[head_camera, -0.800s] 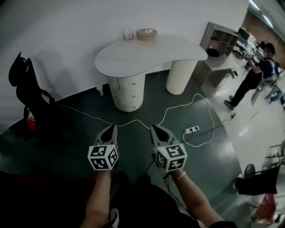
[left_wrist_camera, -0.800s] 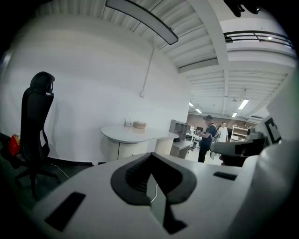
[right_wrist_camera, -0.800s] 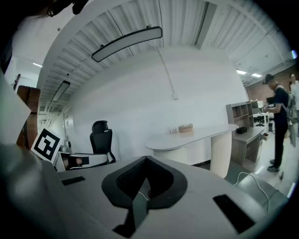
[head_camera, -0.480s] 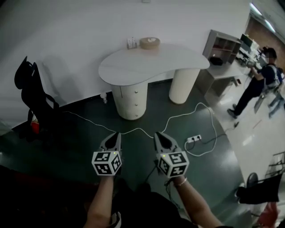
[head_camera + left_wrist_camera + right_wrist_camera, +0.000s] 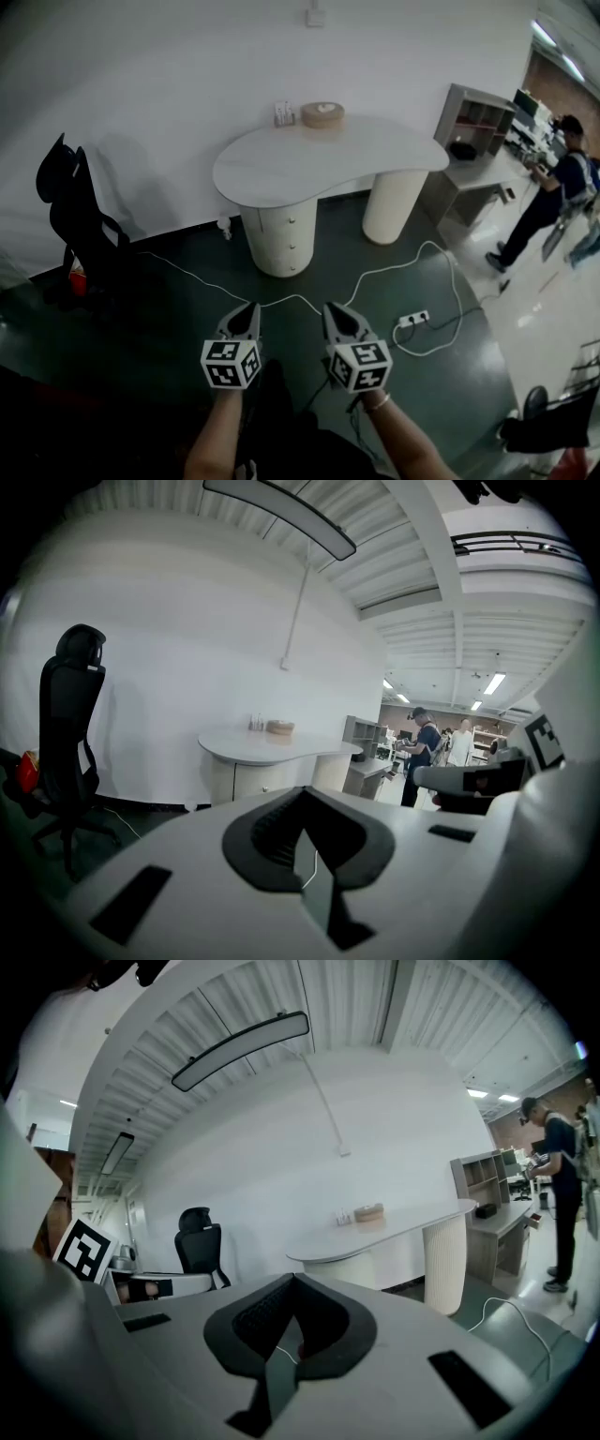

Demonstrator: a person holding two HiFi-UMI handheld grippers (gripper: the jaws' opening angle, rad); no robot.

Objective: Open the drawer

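A: What is changed against the earlier head view?

B: The drawer pedestal [image 5: 279, 242] under the white desk [image 5: 319, 164] is now seen lower in the picture, and more wall is shown above it. The grippers are also seen a little lower, side by side as before.

A: Where is the drawer, and how is it expected to handle?

B: Three drawer fronts are stacked in the round pedestal, each marked by a small knob [image 5: 292, 246]. All appear closed. The pedestal is well apart from the grippers, across the dark floor, and a white cable [image 5: 281, 298] is laid between them. A stiff and rather light front is expected, sliding straight out. The curved face looks smooth, so the knob should be taken. It is small, so a slip is possible.

A: And the tongs?

B: The left gripper [image 5: 250, 309] and the right gripper [image 5: 330, 309] are both closed tip to tip, and nothing is held. They are carried low before the body, pointed forward and slightly downward toward the pedestal.
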